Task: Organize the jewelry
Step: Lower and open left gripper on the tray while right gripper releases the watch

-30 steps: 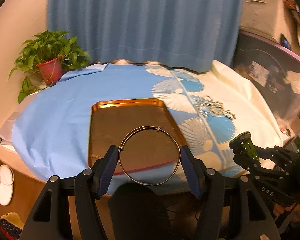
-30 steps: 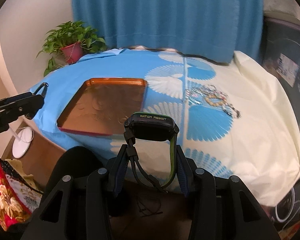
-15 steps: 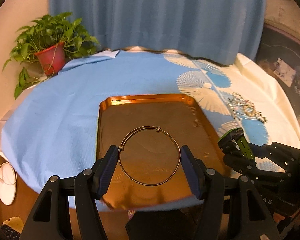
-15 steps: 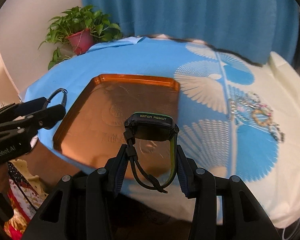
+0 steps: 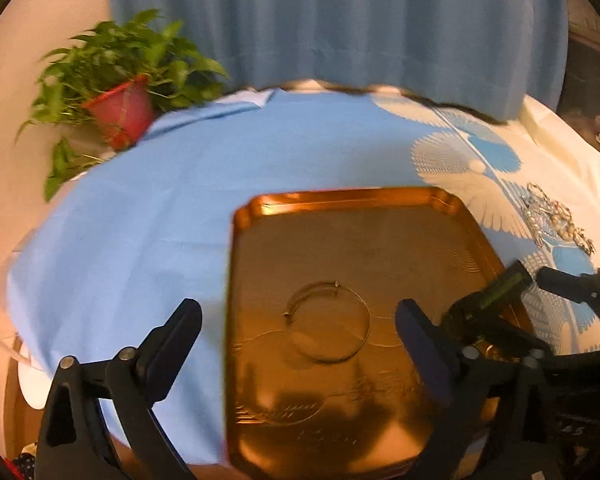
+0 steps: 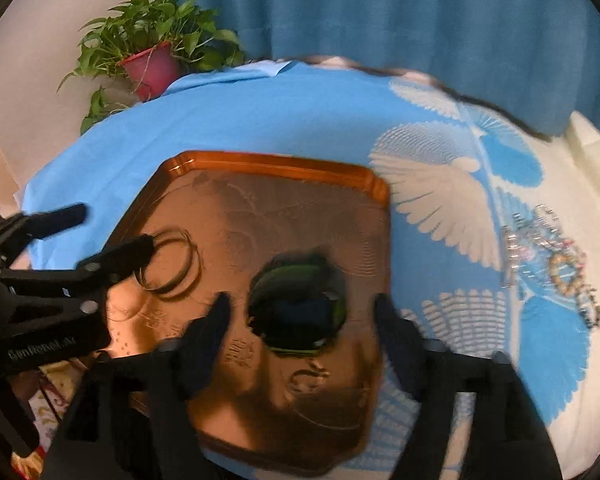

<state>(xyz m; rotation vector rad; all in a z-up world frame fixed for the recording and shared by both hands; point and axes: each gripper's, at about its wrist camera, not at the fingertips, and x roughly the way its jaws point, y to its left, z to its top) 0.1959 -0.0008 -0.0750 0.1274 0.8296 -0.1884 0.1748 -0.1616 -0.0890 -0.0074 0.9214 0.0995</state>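
A copper tray lies on the blue cloth. In the left wrist view a thin wire hoop bangle lies loose on the tray floor. My left gripper is over it, its jaws opening wide and clear of the hoop. In the right wrist view a black watch with green trim, blurred, sits low over the tray. My right gripper has it between its opening jaws, and neither pad touches it. The left gripper's fingers reach in from the left beside the hoop.
A heap of tangled jewelry lies on the patterned cloth right of the tray, also in the left wrist view. A potted plant stands at the table's far left, a blue curtain behind. The table edge runs close under both grippers.
Both grippers moved forward and down over the tray and spread their jaws. The hoop left the left jaws and the watch left the right jaws; both are now on or just above the tray.
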